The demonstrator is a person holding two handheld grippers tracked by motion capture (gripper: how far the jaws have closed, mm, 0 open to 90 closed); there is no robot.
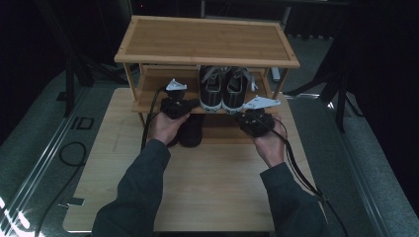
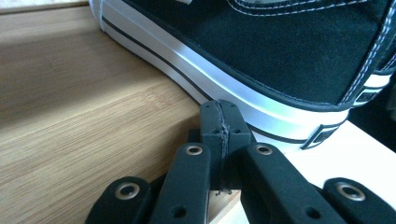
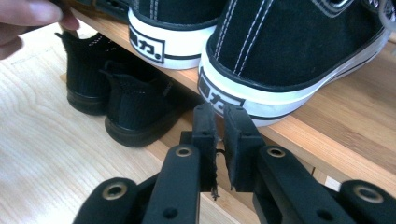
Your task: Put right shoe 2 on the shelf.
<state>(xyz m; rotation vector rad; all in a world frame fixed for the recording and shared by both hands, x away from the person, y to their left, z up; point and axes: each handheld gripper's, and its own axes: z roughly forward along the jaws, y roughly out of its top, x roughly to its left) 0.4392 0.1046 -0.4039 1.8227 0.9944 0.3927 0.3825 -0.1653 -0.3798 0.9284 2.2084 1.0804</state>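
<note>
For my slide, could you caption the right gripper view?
Right gripper, empty, jaws slightly apart, near black sneaker heel.

Dim surroundings, lit tabletop, closeups slightly soft

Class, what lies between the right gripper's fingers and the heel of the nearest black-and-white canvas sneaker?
Nothing: the right gripper view shows a bare gap from right gripper to sneaker.

Mid shelf: left half free; sneakers block right half.
</note>
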